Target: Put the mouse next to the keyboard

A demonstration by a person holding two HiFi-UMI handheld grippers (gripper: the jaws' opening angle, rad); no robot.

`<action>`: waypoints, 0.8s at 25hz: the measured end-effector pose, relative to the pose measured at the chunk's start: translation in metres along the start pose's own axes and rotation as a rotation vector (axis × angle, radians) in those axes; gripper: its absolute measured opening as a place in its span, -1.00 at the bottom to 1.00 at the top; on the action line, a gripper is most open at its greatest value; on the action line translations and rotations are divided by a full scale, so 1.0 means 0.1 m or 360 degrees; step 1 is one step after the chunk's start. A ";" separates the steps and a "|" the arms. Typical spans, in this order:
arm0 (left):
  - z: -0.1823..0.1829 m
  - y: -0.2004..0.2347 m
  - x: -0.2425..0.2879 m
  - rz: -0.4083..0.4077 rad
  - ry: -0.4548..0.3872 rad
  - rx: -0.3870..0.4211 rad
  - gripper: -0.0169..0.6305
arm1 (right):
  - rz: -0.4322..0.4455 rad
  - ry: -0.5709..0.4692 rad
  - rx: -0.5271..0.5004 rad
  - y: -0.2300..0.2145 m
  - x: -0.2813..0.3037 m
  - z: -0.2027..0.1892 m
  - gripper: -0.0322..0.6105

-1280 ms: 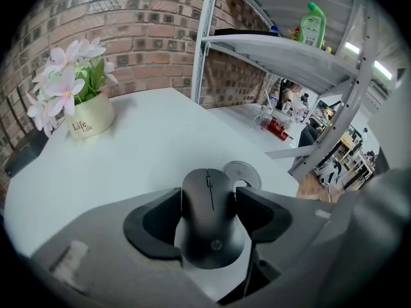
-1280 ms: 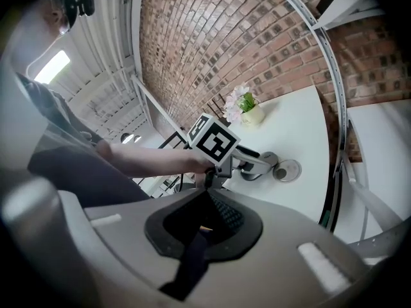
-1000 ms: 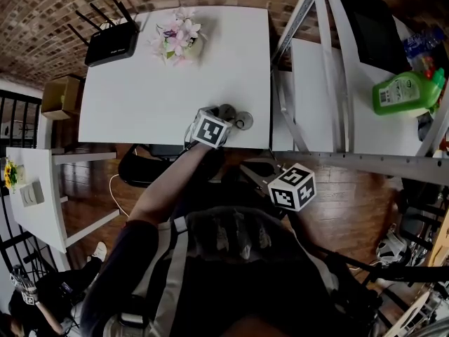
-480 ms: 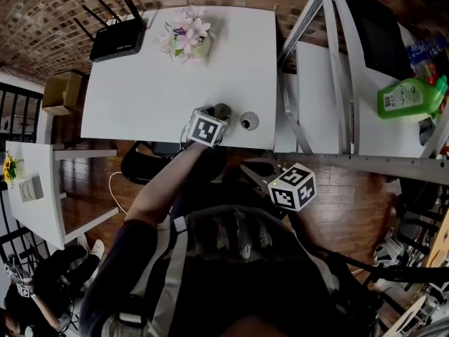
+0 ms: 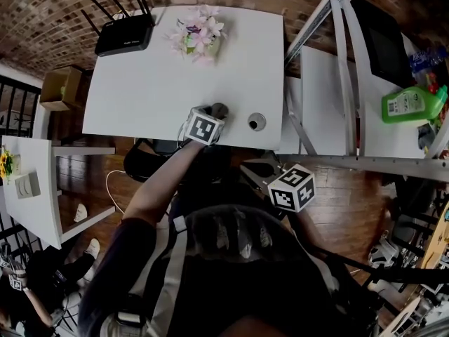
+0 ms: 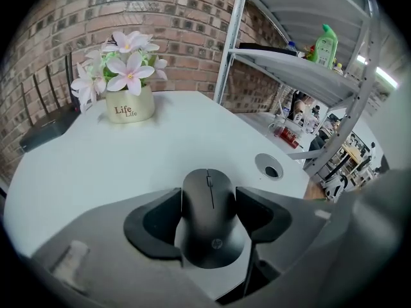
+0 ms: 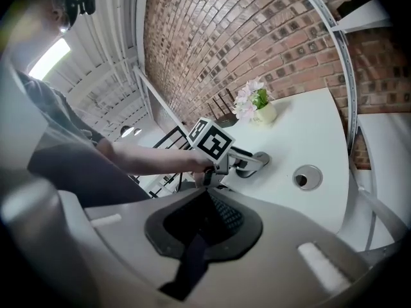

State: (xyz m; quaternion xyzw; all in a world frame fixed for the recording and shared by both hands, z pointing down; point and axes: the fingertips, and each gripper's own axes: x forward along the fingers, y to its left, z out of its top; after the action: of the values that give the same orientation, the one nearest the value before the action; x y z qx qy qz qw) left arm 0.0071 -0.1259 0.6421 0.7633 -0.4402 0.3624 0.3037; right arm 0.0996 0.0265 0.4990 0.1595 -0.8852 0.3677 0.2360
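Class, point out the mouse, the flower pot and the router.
mouse [image 6: 210, 213], left gripper view, top shell
flower pot [image 6: 130, 105], left gripper view, printed front
router [image 5: 125, 35], head view, flat black top

Before you, the white worktop [image 5: 140, 83] carries a black router [image 5: 125, 34] far left, a pot of pink flowers [image 5: 198, 35] beside it, and a round cable port [image 5: 257, 121] near the front edge, with a green bottle [image 5: 410, 104] on the shelf [image 5: 330, 104] to your right.

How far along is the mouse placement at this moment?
Done: the left gripper is shut on the black mouse, near the front edge of the white table. In hand: the mouse, gripped by its sides; whether it is lifted cannot be told. Left: setting it beside the keyboard, which no view shows. The right gripper is shut, empty, off the table.
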 end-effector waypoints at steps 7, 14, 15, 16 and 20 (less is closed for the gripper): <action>-0.08 0.21 -0.08 -0.0010 -0.0020 -0.0017 -0.10 | -0.0021 0.0034 -0.0008 0.14 0.17 0.04 -0.89; -0.17 0.46 -0.19 0.0001 -0.0036 -0.0041 -0.10 | -0.0016 0.0056 -0.0013 0.28 0.38 0.13 -0.89; -0.18 0.50 -0.21 0.0003 -0.0040 -0.0047 -0.10 | -0.0016 0.0059 -0.0019 0.29 0.41 0.14 -0.89; -0.19 0.54 -0.23 0.0005 -0.0043 -0.0053 -0.10 | -0.0015 0.0062 -0.0024 0.31 0.44 0.16 -0.89; -0.27 0.70 -0.29 0.0019 -0.0045 -0.0078 -0.10 | -0.0007 0.0083 -0.0039 0.37 0.57 0.19 -0.89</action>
State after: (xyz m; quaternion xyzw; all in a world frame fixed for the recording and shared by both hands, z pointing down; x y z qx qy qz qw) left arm -0.0736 -0.1217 0.6434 0.7581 -0.4577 0.3425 0.3139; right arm 0.0293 0.0317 0.4961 0.1490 -0.8829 0.3603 0.2617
